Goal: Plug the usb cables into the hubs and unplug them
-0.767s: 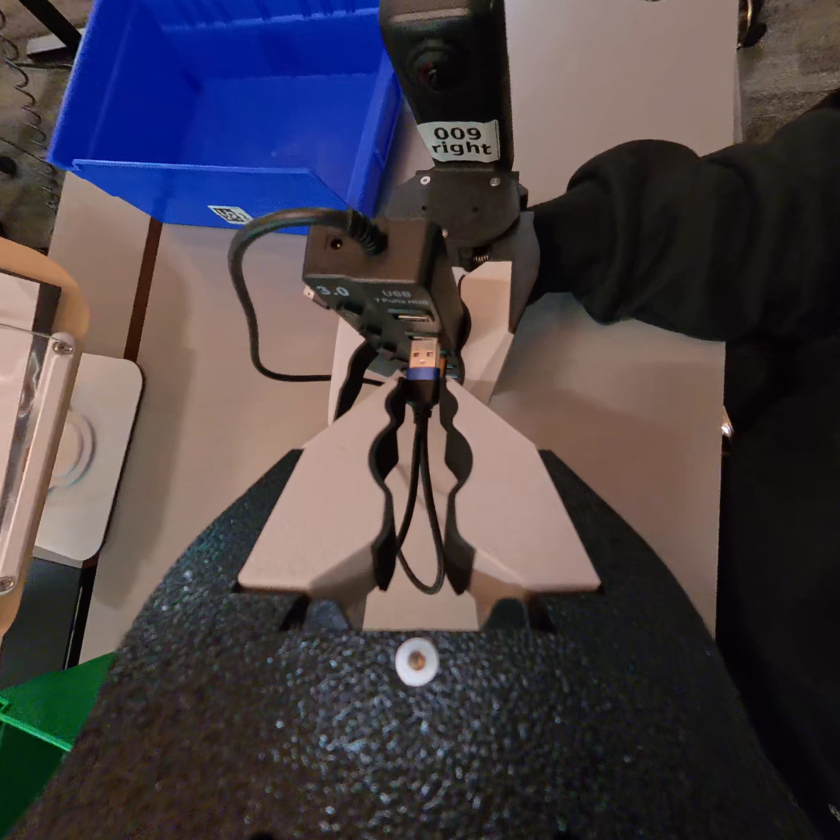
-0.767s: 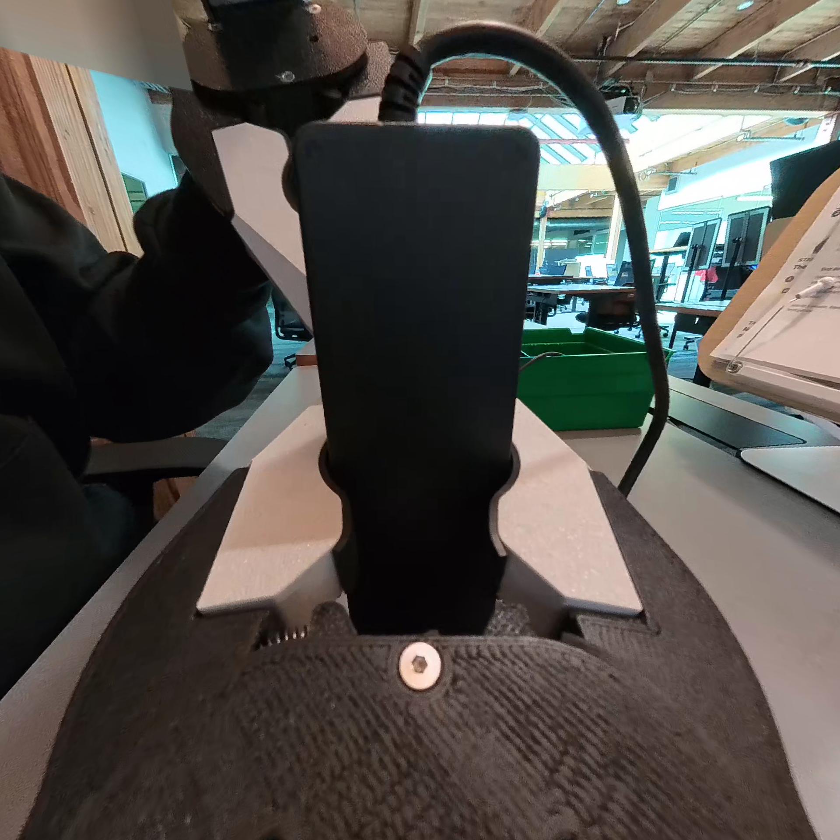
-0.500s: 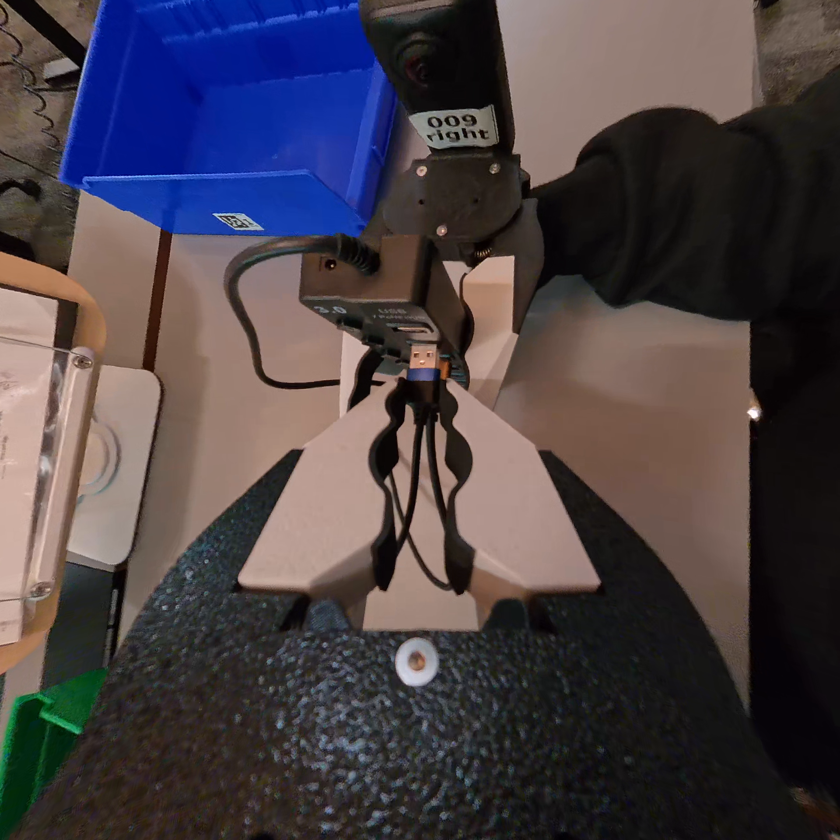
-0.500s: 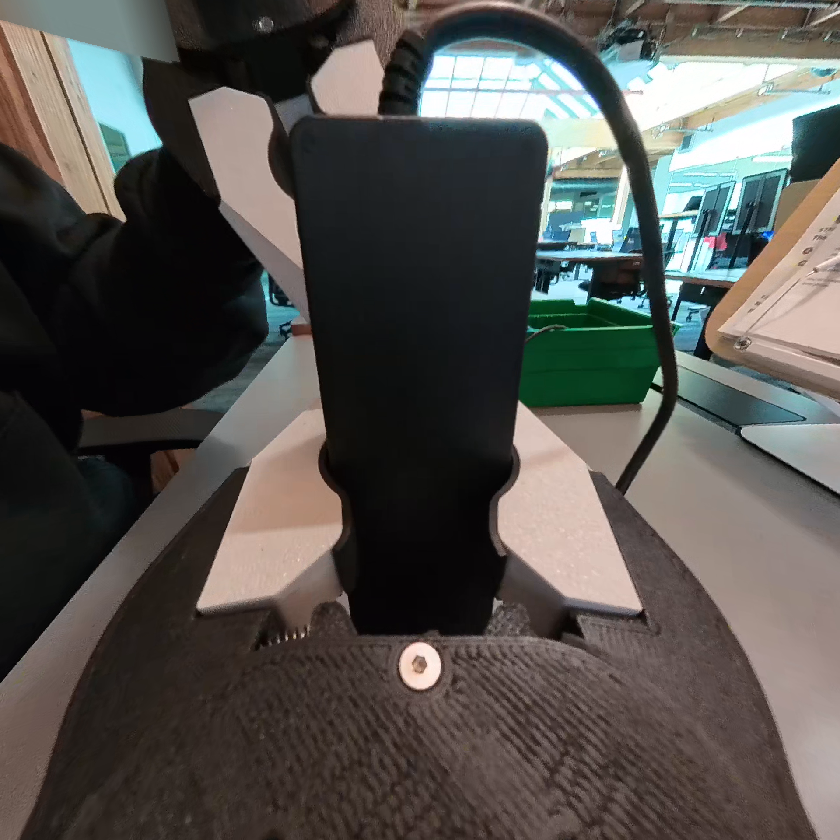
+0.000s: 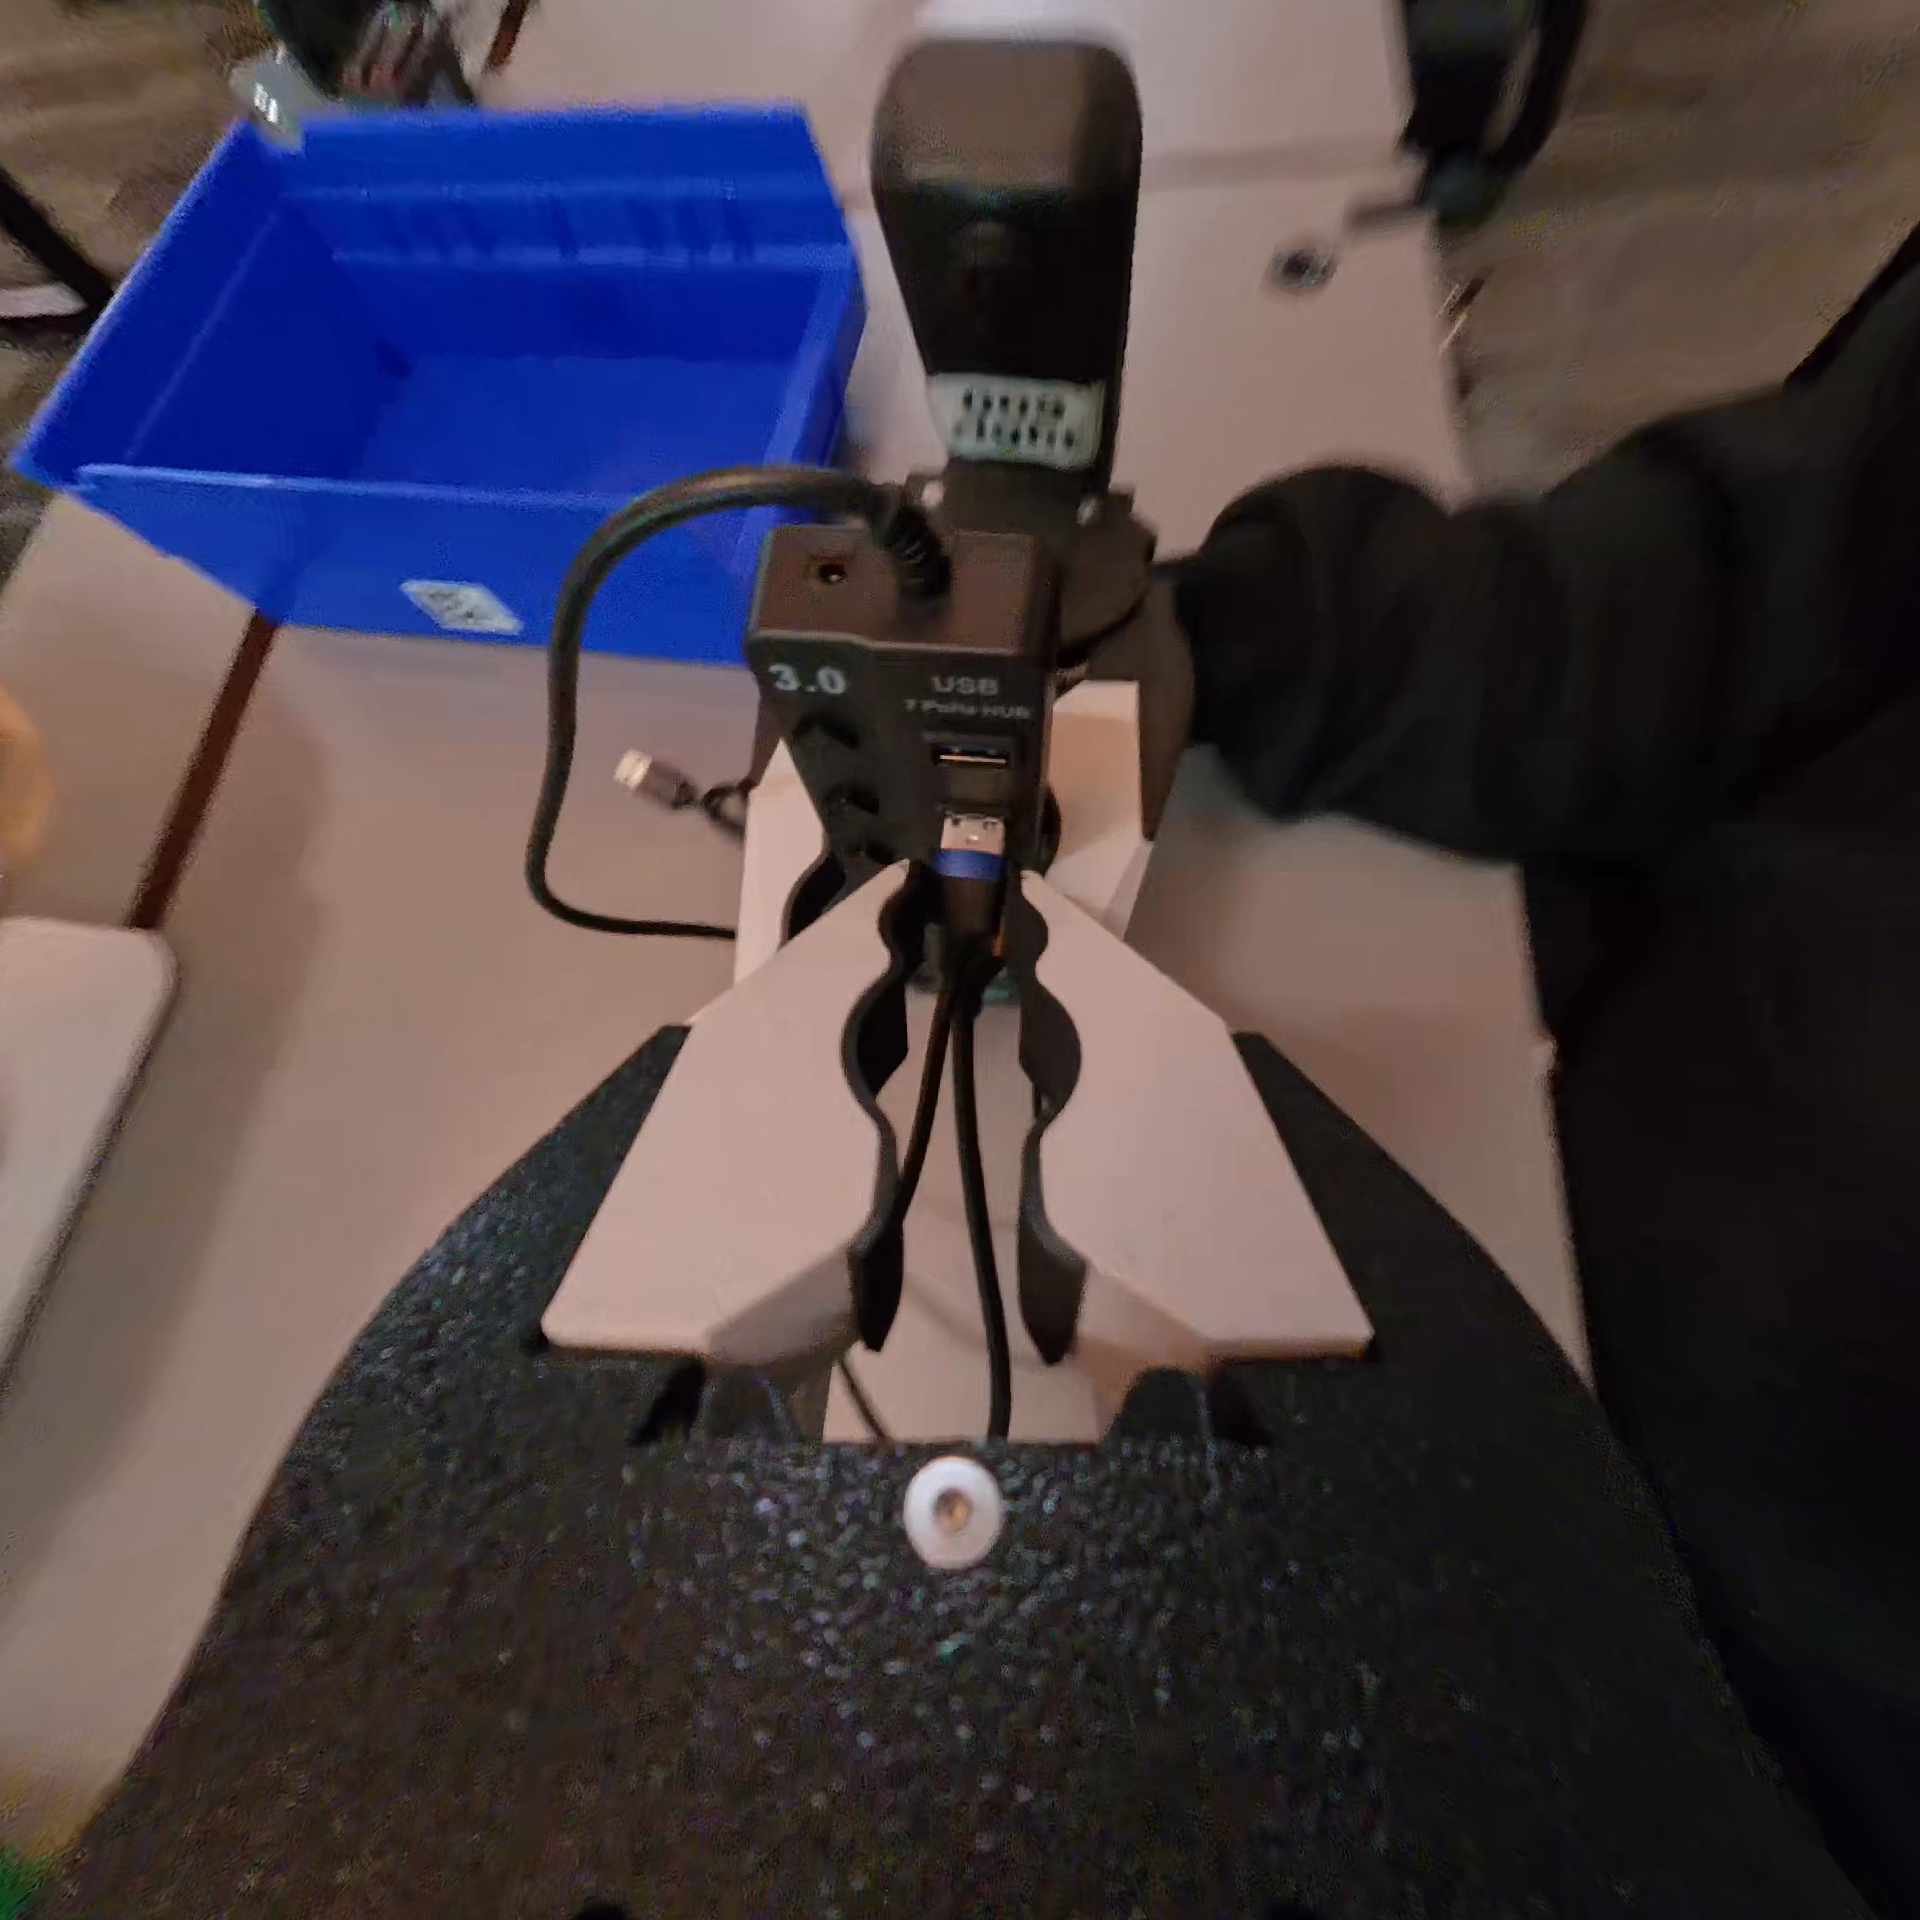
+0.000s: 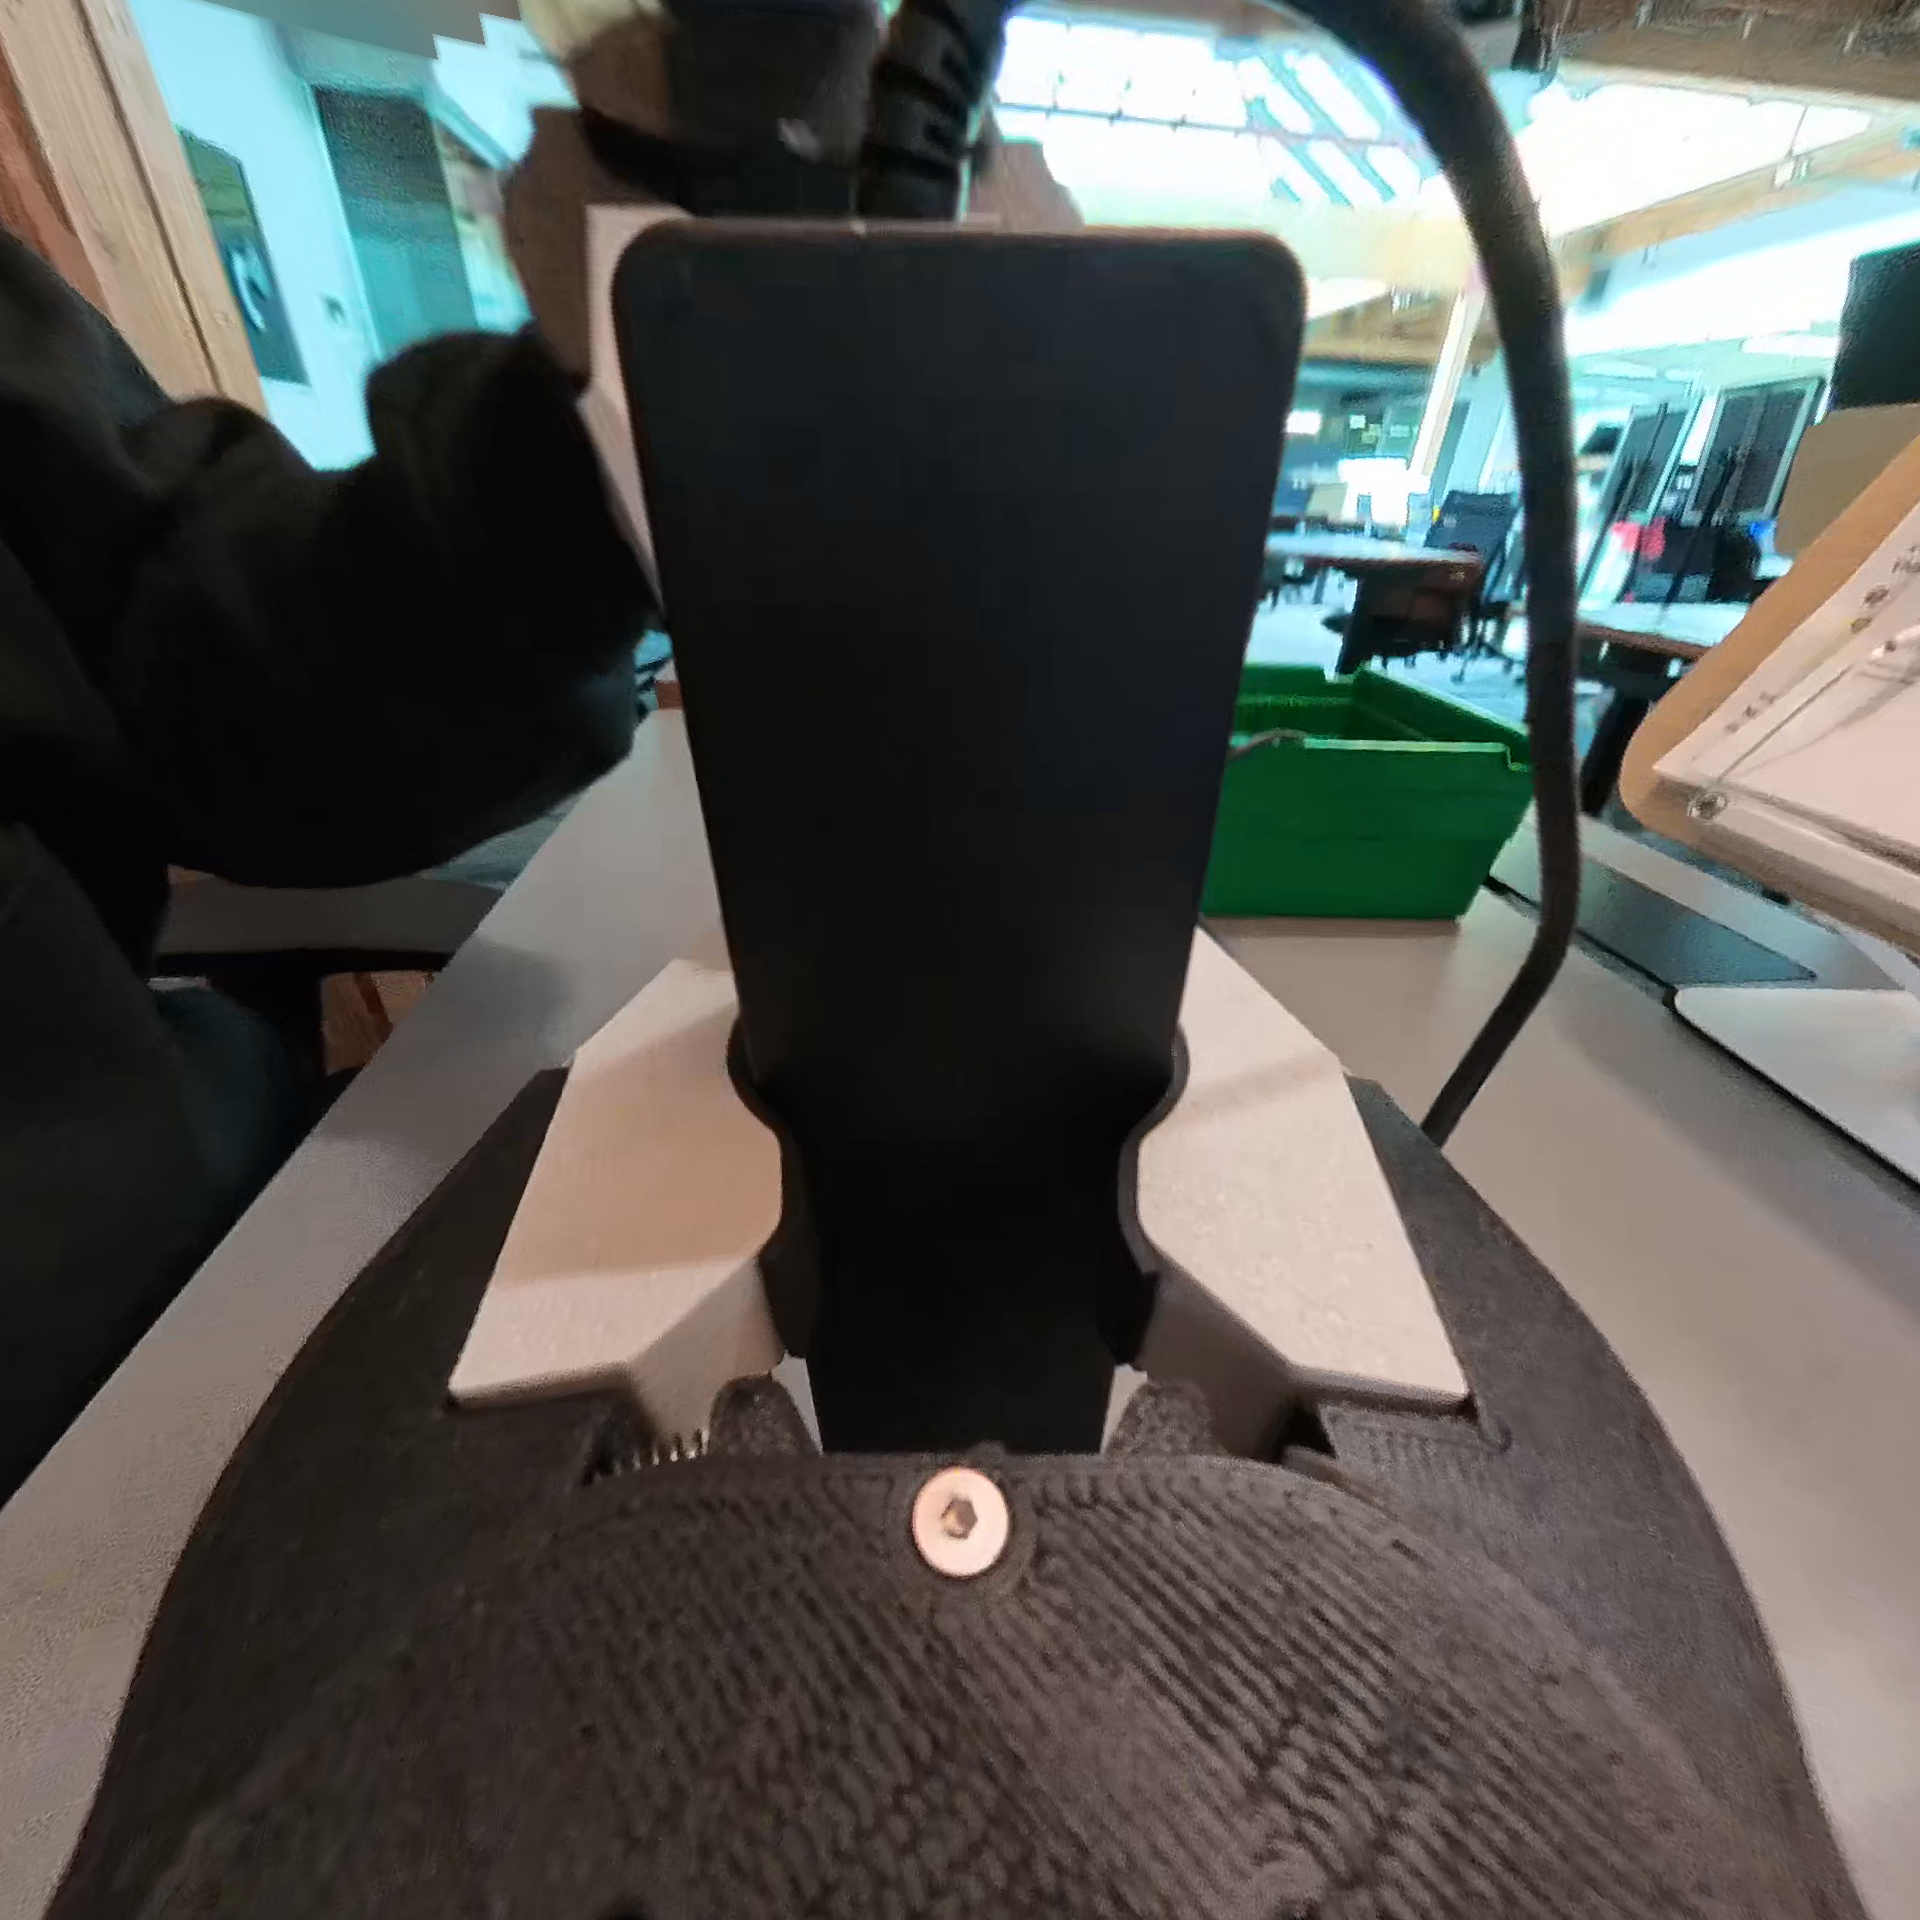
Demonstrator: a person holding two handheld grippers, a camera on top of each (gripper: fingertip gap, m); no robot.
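listing, left wrist view: left gripper (image 5: 951, 883), fingers pinched on the blue-collared usb plug (image 5: 971, 862) at 12 o'clock, its thin black cable (image 5: 977, 1143) trailing back between them. plug tip sits at the face of the black hub (image 5: 899, 675), over a lower port; whether it is seated cannot be told. since half a second ago the hub has swung square-on, ports facing the plug, frame motion-blurred. judged: alignment stage, insertion imminent. hub's own lead (image 5: 561, 748) loops to 9 o'clock; a loose connector (image 5: 649, 777) lies on the table (image 5: 364, 1039); blue bin (image 5: 436, 364) at 10 o'clock.

right wrist view: right gripper (image 6: 958, 1195), fingers clamped on the hub's (image 6: 956, 675) lower body, hub upright, filling centre. it now looms larger than before. green bin (image 6: 1361, 821) at 2 o'clock.
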